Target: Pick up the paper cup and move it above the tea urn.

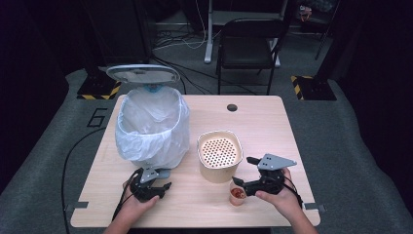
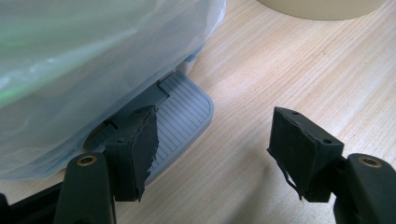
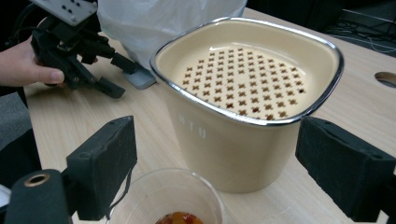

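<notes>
In the high view, two hands are coming in from the bottom edge, each gripping one claw. The left hand (image 1: 134, 207) is resting low on the counter (image 1: 272, 122), in the lower left of the frame, its left claw (image 1: 163, 187) pointing up and right toward the bin's pedal (image 2: 182, 116). In the left gripper view one pad is sitting over that ribbed grey pedal while the other is lying over bare wood; the jaws are standing apart with nothing pressed between them.

The right hand (image 1: 282, 197) is sitting in the lower right, its right claw (image 1: 238, 185) pointing left at one small clear cup (image 1: 237, 194) of reddish bits. In the right gripper view the cup (image 3: 168, 198) is lying low between the spread pads, which are not pressing on it.

Standing on the counter are one pedal bin (image 1: 152, 127), lined with a white bag and with its lid raised, and one cream strainer pot (image 1: 219, 155) just above the cup.
</notes>
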Action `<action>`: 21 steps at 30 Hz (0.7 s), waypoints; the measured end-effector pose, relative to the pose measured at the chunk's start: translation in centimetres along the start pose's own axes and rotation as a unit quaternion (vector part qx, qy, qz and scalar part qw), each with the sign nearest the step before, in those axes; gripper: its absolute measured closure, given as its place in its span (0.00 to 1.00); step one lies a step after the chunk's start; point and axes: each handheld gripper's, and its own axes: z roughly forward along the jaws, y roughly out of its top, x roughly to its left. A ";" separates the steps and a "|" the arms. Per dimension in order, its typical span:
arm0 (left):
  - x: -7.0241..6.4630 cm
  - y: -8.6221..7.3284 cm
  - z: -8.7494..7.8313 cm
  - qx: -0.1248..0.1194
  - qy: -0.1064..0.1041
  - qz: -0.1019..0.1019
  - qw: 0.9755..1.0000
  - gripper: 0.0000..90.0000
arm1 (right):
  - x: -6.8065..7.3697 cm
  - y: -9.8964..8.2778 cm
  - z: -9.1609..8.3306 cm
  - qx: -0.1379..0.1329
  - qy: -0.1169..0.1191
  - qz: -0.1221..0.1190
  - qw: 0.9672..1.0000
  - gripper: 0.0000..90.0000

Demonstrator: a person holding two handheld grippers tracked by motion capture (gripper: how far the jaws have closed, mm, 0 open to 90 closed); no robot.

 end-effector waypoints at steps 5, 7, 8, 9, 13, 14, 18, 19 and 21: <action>0.0 0.0 0.0 0.001 0.001 0.001 1.000 0.36 | 0.3 -1.0 0.0 0.000 0.003 0.003 1.000 0.11; 0.0 0.0 -0.1 0.004 -0.002 0.002 1.000 0.36 | 0.3 -1.3 0.0 0.002 0.003 0.006 1.000 0.10; 0.0 0.0 0.0 0.002 -0.001 0.002 1.000 0.36 | 0.3 -1.4 0.0 0.005 0.005 0.011 1.000 0.10; 0.0 0.0 0.0 0.003 0.000 0.003 1.000 0.36 | 0.4 -1.6 0.1 0.006 0.007 0.012 1.000 0.10; 0.0 0.0 0.0 0.004 0.000 0.003 1.000 0.36 | 0.6 -2.2 0.2 0.006 0.016 0.011 1.000 0.07; 0.0 0.0 -0.1 0.005 -0.001 0.003 1.000 0.36 | 0.7 -2.3 0.2 0.006 0.019 0.011 1.000 0.07; 0.0 0.0 0.0 0.004 -0.002 0.000 1.000 0.36 | 1.0 -2.7 0.4 0.004 0.026 0.011 1.000 0.05; 0.0 0.0 -0.1 0.004 -0.001 0.001 1.000 0.36 | 1.0 -2.7 0.4 0.003 0.027 0.011 1.000 0.05; 0.0 0.0 0.0 0.004 -0.002 0.001 1.000 0.36 | 1.1 -2.8 0.6 0.005 0.030 0.011 0.999 0.05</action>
